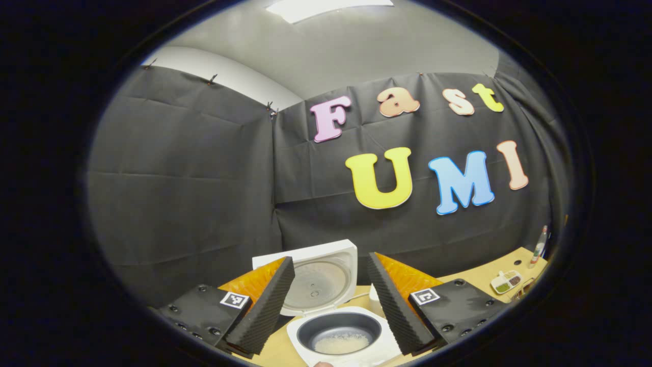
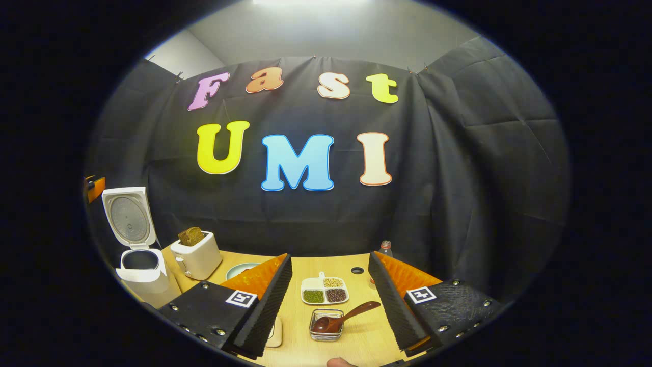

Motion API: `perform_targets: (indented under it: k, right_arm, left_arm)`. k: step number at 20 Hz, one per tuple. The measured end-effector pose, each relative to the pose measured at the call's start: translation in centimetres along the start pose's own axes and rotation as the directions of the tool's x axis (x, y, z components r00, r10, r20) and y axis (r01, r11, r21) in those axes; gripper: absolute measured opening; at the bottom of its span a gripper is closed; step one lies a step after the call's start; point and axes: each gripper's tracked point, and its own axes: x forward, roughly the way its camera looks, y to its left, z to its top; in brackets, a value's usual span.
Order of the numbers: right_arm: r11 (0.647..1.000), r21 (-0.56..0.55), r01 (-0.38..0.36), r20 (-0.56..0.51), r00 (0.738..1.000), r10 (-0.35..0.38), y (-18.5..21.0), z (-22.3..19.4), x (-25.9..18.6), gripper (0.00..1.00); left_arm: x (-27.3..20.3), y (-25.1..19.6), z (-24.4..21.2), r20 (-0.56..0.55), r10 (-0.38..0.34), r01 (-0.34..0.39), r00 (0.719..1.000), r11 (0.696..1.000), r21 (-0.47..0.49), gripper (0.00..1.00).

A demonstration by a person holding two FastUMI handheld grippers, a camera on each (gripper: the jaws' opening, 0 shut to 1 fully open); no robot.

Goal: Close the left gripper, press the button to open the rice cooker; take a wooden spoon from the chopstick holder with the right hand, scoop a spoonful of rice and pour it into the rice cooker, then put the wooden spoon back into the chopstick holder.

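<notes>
The rice cooker (image 1: 338, 331) is seen open, rice in its pot, between the spread left gripper (image 1: 330, 306); the right gripper (image 2: 330, 306) is held open above the wooden spoon (image 2: 344, 318), apparently resting in the chopstick holder (image 2: 326, 329) near the table's (image 2: 367, 339) front edge.

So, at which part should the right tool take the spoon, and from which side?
Probably the handle, not the bowl. The spoon lies with its bowl down in the small basket, and the handle sticks out over the rim, slanting up to the right in the right gripper view. The right tool is open, so it could come from above and close across the free handle.
</notes>
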Motion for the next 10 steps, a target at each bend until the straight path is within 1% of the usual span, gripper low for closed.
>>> perform_targets:
  k: [4, 5, 6, 9, 10]
  right_arm:
    - [1.0, 0.005, 0.025, 0.004, 1.0, -0.025, 0.7, -0.1, -1.0, 0.92]
    - [0.999, -0.001, 0.033, 0.003, 0.999, -0.033, 0.8, -0.1, -1.3, 0.92]
    - [0.999, -0.004, 0.04, -0.003, 0.999, -0.04, 1.0, -0.4, -1.5, 0.92]
    - [0.998, 0.002, 0.059, -0.012, 0.998, -0.059, 1.3, -0.9, -2.2, 0.92]
    - [0.998, 0.002, 0.067, -0.014, 0.998, -0.067, 1.3, -1.0, -2.5, 0.92]
  left_arm:
    - [5.2, 2.8, 0.8, -0.027, 0.029, -0.029, 0.999, 1.0, -0.002, 0.99]
    - [6.5, 3.3, 0.8, -0.032, 0.034, -0.034, 0.999, 0.999, -0.002, 0.94]
    - [7.6, 3.7, 0.6, -0.04, 0.036, -0.036, 0.999, 0.999, -0.004, 0.99]
    - [11.1, 5.0, -0.1, -0.07, 0.051, -0.052, 0.996, 0.999, -0.004, 0.99]
    - [12.1, 5.3, -0.2, -0.075, 0.053, -0.054, 0.996, 0.999, -0.007, 0.94]
